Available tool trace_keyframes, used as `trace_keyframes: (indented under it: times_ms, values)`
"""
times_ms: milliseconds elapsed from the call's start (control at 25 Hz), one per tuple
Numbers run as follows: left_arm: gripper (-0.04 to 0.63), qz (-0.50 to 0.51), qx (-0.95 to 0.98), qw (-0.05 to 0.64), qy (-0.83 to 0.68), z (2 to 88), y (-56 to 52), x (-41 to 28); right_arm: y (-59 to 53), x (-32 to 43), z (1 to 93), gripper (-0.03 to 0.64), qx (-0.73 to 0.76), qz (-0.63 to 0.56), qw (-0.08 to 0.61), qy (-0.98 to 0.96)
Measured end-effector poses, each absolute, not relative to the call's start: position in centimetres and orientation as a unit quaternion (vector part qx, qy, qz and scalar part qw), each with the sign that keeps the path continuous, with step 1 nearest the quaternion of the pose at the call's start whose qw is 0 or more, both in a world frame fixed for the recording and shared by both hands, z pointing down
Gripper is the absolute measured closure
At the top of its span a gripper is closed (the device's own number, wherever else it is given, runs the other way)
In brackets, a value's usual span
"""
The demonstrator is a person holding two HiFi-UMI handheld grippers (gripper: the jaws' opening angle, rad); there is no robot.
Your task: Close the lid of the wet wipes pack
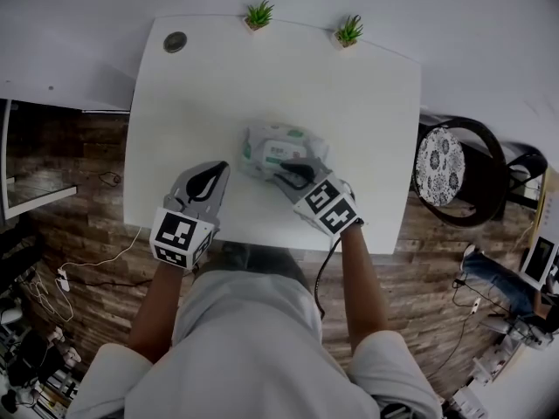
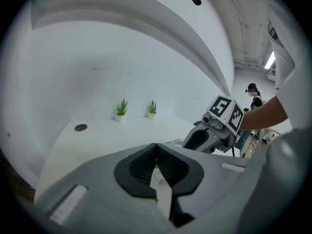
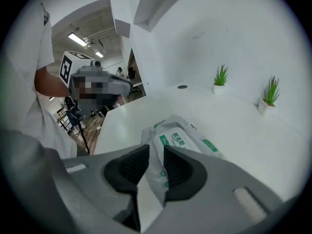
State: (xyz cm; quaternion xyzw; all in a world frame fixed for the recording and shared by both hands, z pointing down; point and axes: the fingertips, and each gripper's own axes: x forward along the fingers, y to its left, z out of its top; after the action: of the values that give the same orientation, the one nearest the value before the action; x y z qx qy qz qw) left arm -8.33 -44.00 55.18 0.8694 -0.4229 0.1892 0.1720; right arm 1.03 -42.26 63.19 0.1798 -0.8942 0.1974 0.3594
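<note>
1. At the middle of the white table (image 1: 367, 94) lies the wet wipes pack (image 1: 278, 147), flat and label side up. Its lid (image 3: 183, 141) looks level with the wrapper, but we cannot tell whether it has latched.
2. Our right gripper (image 1: 293, 175) is at the pack's near edge, its jaws a narrow slot apart with nothing clamped; the wrapper shows through the slot. If we press here on the soft edge and not on the lid, we judge it would only dent the pack and leave the lid unlatched.
3. Our left gripper (image 1: 220, 171) sits on the table just beside the pack without touching it, jaws clenched on nothing. With no hold on that side, a forward push from the right could slide the light pack across the smooth top instead of closing it.
4. A slot this narrow could also snag the film and lift the pack when we pull away.
</note>
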Motion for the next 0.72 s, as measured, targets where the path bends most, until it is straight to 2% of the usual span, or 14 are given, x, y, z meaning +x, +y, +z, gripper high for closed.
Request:
trace_keyframes:
  times_ms: [720]
  values:
    - [0.586,0.153,0.883,0.132,-0.424,50.5,-41.9,-7.9,-42.1,5.1,54.3,0.6,0.357,0.173,0.234,-0.888]
